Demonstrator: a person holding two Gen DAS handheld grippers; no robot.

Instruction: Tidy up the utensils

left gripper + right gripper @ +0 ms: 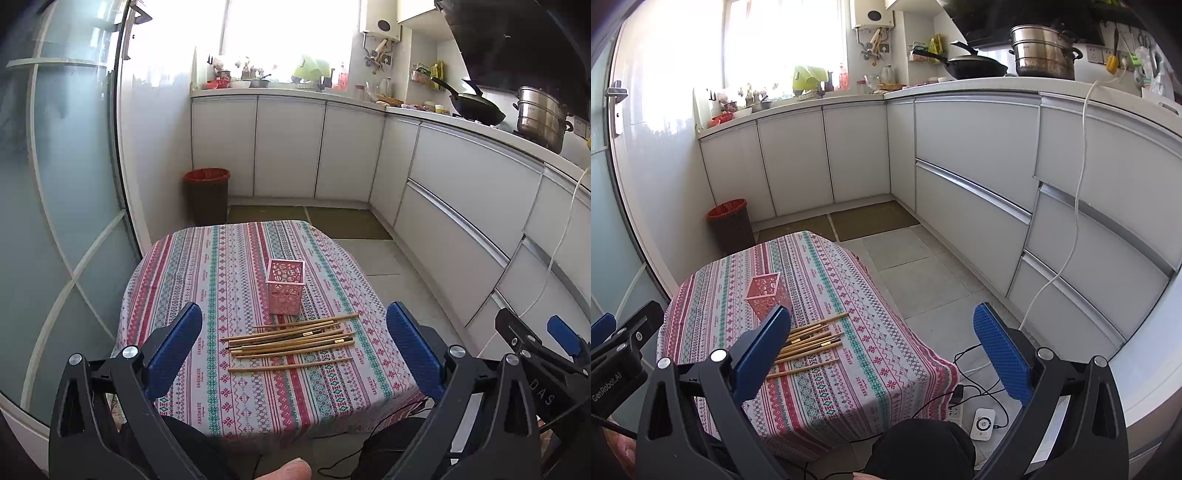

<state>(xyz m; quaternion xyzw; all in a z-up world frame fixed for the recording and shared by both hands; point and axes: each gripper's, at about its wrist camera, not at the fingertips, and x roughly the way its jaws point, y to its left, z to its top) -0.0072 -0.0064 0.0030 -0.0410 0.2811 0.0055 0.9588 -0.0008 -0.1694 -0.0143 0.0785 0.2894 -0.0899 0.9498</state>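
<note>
Chopsticks lie untouched; left gripper and right gripper gape wide, empty.

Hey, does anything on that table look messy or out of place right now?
Yes. The chopsticks lie loose in an uneven pile on the tablecloth, some crossing each other, just in front of the pink holder, which stands upright and looks empty. Nothing appears spilled or broken. Both grippers, left and right, are open and hold nothing.
</note>
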